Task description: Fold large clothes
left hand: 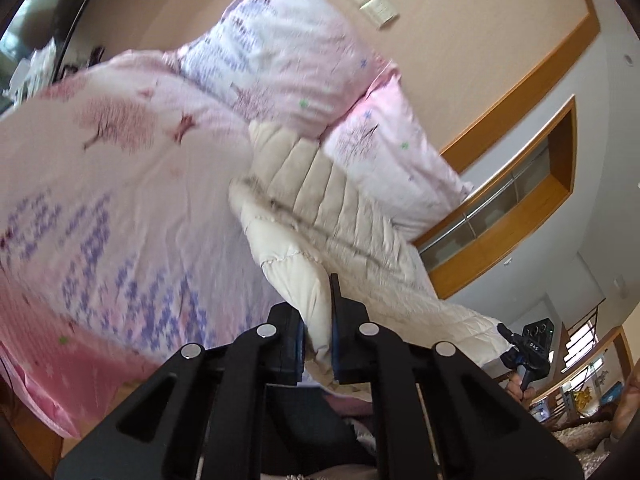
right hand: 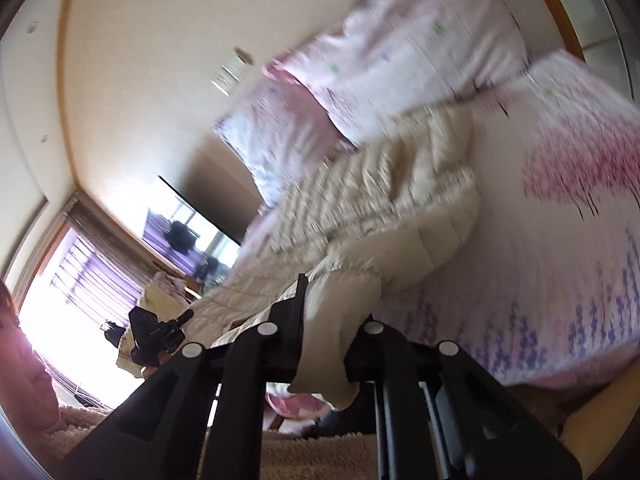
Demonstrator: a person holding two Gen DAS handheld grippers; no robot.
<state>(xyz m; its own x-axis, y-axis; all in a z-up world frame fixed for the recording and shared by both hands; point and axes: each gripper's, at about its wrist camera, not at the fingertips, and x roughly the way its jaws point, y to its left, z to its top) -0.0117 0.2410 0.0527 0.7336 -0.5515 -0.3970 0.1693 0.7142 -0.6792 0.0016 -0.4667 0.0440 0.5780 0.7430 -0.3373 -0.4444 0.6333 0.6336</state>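
A cream quilted puffer coat (left hand: 320, 208) lies stretched across a bed with pink flowered bedding (left hand: 120, 184). My left gripper (left hand: 318, 304) is shut on the coat's near hem, cream fabric pinched between its pads. The right gripper (left hand: 528, 350) shows at the lower right of the left wrist view, at the coat's other corner. In the right wrist view the coat (right hand: 380, 184) runs away toward the pillows. My right gripper (right hand: 336, 300) is shut on a fold of its edge, and the left gripper (right hand: 160, 334) shows at the left. Both views are blurred.
Two pink patterned pillows (left hand: 288, 44) (left hand: 396, 152) lean at the head of the bed against a beige wall with light switches (left hand: 370, 0). A wood-framed niche (left hand: 512, 208) is on the right. A television (right hand: 188, 232) and a bright window (right hand: 72, 296) show in the right wrist view.
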